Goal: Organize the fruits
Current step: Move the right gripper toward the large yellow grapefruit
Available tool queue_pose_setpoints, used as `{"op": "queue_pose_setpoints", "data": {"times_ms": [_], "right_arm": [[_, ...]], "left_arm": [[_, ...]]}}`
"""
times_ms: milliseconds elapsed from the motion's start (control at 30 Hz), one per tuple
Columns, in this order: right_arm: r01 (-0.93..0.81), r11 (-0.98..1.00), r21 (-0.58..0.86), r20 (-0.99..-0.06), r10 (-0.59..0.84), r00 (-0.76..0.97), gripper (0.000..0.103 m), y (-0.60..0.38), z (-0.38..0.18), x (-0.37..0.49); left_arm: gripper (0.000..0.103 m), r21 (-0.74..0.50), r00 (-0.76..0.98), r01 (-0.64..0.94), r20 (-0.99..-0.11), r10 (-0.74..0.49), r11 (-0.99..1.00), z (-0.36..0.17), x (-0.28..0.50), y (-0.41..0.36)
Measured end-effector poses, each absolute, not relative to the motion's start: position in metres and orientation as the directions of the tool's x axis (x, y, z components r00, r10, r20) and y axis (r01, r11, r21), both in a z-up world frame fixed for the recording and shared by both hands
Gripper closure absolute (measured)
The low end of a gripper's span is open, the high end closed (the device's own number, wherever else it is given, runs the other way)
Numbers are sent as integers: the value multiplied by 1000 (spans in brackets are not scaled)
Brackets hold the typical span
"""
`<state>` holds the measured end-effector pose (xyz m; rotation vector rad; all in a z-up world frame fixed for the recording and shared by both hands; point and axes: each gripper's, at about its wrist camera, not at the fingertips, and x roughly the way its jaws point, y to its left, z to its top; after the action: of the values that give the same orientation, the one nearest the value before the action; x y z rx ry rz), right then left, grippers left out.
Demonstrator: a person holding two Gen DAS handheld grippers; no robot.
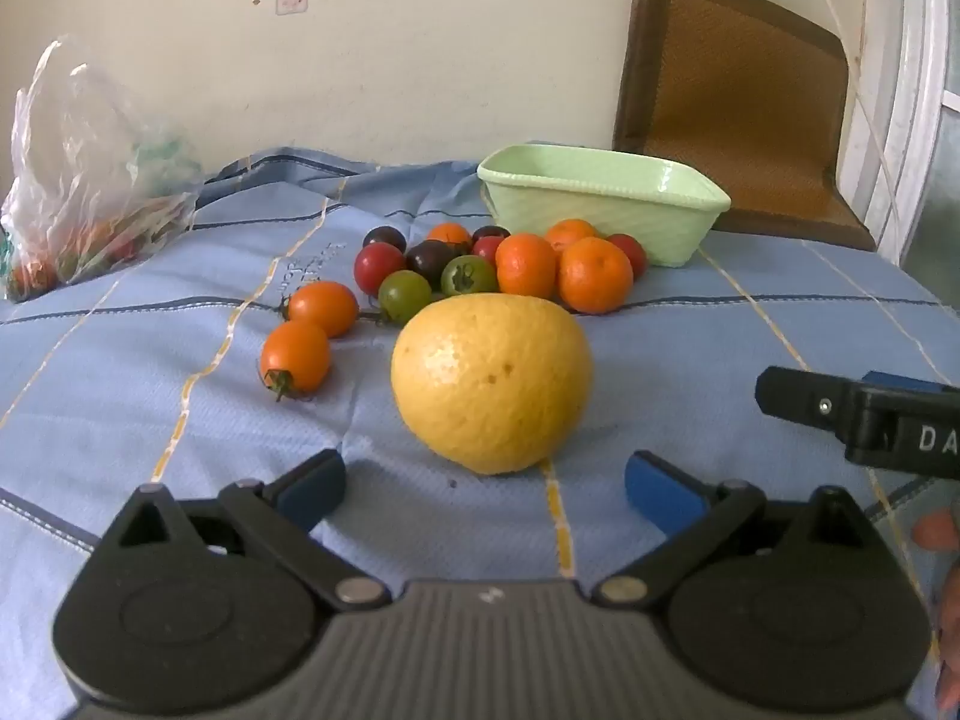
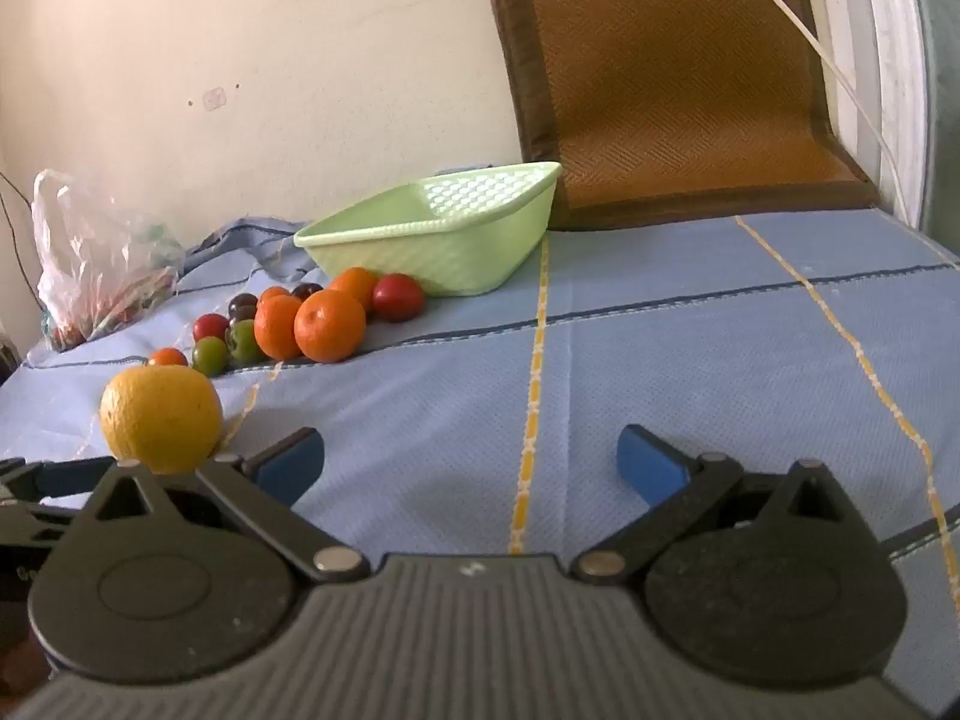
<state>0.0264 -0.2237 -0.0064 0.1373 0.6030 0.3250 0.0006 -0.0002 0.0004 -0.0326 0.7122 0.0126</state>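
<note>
- Currently, left gripper [image 1: 485, 489] fingers released, spread wide; large yellow citrus [image 1: 491, 383] rests on the blue cloth [image 1: 150, 360] just ahead of them, untouched.
- Right gripper [image 2: 469, 464] fingers likewise released, over bare cloth; open room runs to the cloth's right edge.
- Green basket [image 2: 480, 252] sits beyond the tangerines [image 2: 329, 326] and small tomatoes [image 1: 327, 307], near the wall.
- Only the right view shows the basket's empty interior; only the left shows the two orange tomatoes apart from the cluster.

The plastic bag [image 1: 90, 180] blurs its contents into red and green smears, and the left frame edge cuts it off; the green basket's [image 1: 600, 204] floor is hidden behind its wall; the right gripper [image 1: 864, 420] runs off the right edge
</note>
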Motion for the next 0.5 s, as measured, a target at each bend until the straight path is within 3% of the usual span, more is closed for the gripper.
{"op": "queue_pose_setpoints", "data": {"times_ms": [333,500], "right_arm": [[-253,942,219,-535,333,777,0,-222,-7,27],[-253,944,213,-537,330,777,0,-222,-7,27]], "left_arm": [[0,-15,773,72,-631,-65,997,4,-14,5],[0,-147,801,105,-574,-171,983,7,-30,28]]}}
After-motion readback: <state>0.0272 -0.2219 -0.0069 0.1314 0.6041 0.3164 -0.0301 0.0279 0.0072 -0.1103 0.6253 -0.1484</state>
